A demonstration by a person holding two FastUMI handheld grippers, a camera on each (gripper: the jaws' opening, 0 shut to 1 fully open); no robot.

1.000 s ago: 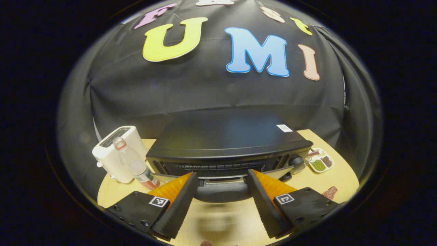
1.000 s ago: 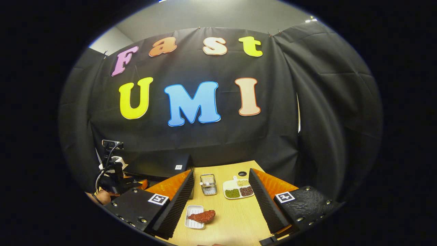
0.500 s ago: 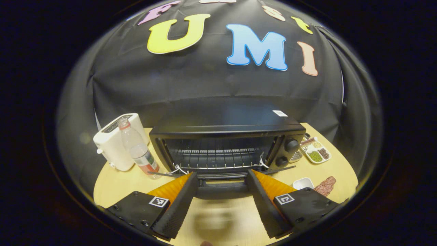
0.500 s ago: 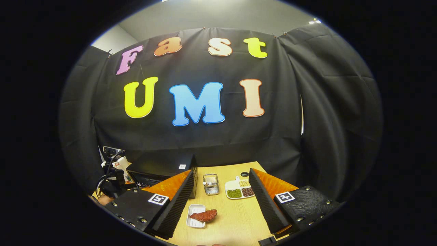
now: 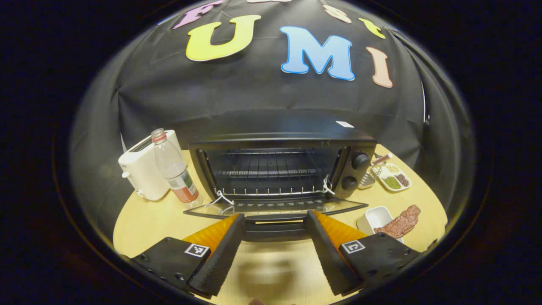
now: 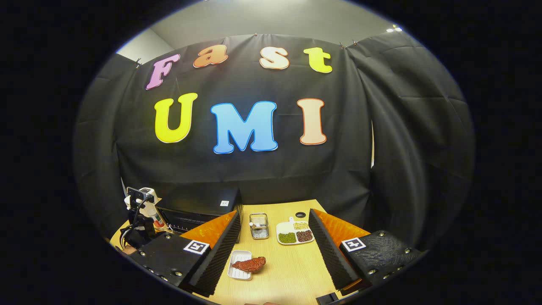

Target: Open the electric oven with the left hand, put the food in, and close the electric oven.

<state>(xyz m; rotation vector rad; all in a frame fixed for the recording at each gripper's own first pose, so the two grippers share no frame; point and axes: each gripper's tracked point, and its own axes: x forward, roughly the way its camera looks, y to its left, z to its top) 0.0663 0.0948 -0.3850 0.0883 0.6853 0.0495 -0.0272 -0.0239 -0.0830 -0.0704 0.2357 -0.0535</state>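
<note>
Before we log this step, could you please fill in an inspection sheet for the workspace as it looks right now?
Surface: light wooden table.
Job's things: black oven, door folded down flat, wire rack bare; reddish meat lying partly on a small white tray.
Clutter: white toaster, plastic bottle, divided dish of beans, small wire basket.
Grippers: left gripper open at the door's handle; right gripper open above the table.
Cables: black cable on the far gripper.
Surroundings: black cloth wall.
</note>
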